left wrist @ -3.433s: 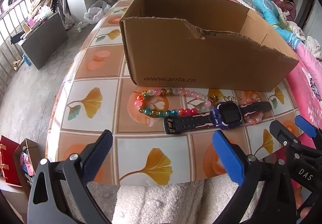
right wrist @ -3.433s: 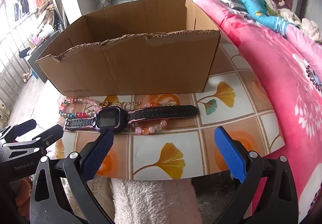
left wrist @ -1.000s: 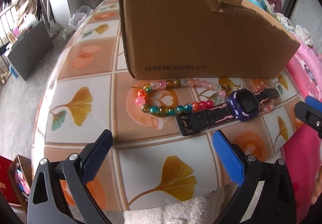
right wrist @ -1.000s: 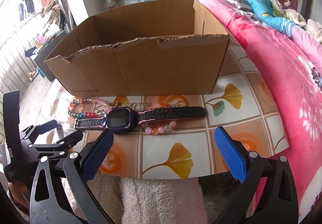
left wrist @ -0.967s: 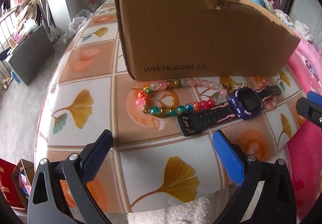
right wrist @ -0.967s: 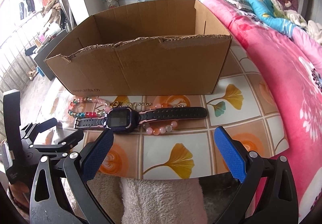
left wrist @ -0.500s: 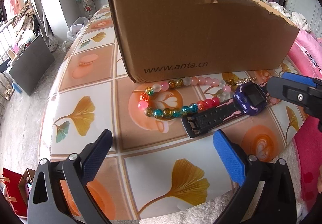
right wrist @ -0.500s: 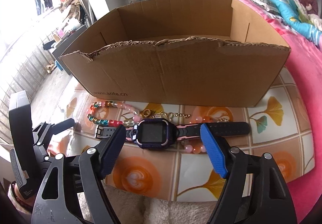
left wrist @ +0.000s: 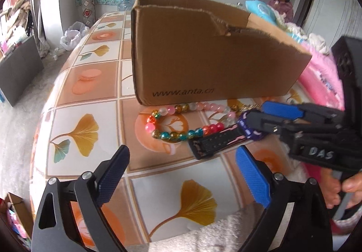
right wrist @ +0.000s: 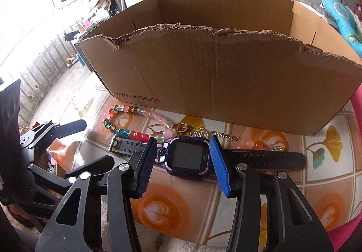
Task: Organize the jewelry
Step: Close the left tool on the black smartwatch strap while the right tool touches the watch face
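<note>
A purple smartwatch with a black strap lies on the tiled table in front of an open cardboard box. My right gripper is half closed, its two pads on either side of the watch face, close to touching it. In the left wrist view the watch sits between the right gripper's fingers. A colourful bead bracelet and a gold chain lie beside the watch. My left gripper is open and empty, hovering short of the strap end.
The box stands just behind the jewelry. A pink quilted bed lies right of the table. The table's near edge meets a white fluffy cover. A person sits far back.
My right gripper moved forward and left down onto the watch and narrowed its jaws around the watch face. My left gripper moved closer to the table and stayed open.
</note>
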Motion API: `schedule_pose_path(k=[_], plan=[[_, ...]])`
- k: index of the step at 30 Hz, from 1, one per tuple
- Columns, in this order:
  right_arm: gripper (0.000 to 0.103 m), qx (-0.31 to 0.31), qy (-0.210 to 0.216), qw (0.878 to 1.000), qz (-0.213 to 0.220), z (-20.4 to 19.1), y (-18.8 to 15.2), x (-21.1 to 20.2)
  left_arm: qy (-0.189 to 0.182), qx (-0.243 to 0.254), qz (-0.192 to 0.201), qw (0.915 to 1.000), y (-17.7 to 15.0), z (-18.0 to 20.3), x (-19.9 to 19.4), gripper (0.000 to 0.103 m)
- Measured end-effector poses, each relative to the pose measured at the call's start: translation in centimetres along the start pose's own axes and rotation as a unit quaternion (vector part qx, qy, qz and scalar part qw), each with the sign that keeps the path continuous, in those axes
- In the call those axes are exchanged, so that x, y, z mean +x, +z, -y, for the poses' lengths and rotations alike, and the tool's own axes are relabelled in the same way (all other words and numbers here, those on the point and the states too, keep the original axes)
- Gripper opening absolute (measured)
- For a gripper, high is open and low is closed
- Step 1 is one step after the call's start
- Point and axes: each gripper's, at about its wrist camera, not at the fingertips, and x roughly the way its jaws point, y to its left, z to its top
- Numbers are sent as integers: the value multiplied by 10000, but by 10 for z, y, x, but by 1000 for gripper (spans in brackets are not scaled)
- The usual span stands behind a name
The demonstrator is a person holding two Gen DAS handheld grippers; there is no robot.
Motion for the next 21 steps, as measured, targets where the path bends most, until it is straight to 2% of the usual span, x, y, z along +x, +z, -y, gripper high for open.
schedule_pose_path(k=[1,4,6,8,14,21], plan=[[41,-71,-42,10000,6,0,0,1,-227,-212,26,9995,1,-4,-1,89],[32,-114,46,9999,-48,2,0,6,-746,-779,-55,9942,4,-13,3,74],[30,-121,77,9999,-43,3,0,6,-760,-927,-223,9925,4,-14,11,58],[29,-125,91,9999,-33,4,1,6,-676,-1017,-273,9921,4,-13,12,52],[29,-59,160,9998,50,6,-2,5,-594,-1354,-422,9881,3,-21,2,51],[29,-60,170,9998,83,6,-1,3,-1027,-1566,-491,9811,-1,-22,4,50]])
